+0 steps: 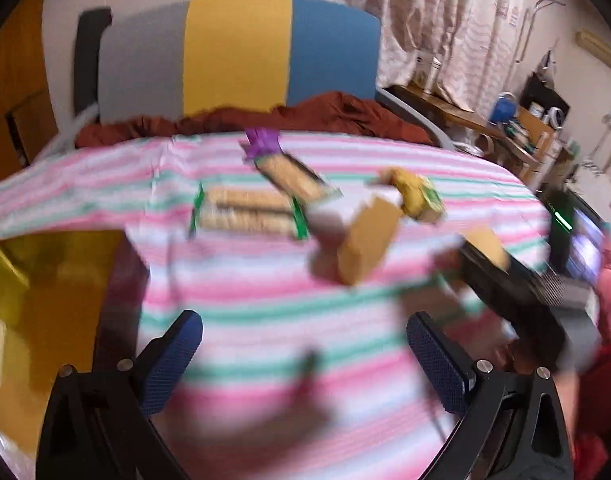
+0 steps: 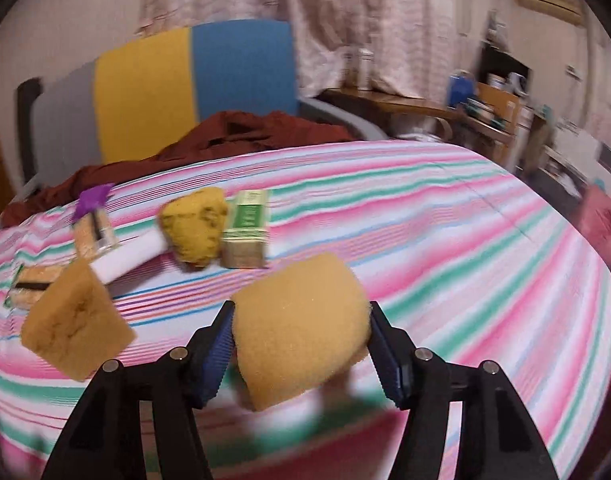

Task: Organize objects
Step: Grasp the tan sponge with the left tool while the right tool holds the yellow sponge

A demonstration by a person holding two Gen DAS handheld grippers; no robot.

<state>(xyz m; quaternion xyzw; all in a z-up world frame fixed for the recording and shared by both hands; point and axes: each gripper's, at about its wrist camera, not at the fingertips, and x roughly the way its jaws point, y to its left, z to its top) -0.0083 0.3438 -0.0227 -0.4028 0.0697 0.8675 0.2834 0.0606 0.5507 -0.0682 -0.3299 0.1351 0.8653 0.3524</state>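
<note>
Tan sponge [image 2: 301, 328] sits clenched in our right gripper [image 2: 299, 350] above the striped cloth [image 2: 445, 240]; our left gripper [image 1: 305, 360] hangs released, holding nothing.

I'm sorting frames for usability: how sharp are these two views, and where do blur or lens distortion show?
Left wrist view: heavy motion blur smears the striped cloth and biscuit packs, while the open left gripper stays sharp. Right wrist view: milder blur; the right gripper and its held sponge read clearly. Both views: fisheye bowing and dark corners.
</note>
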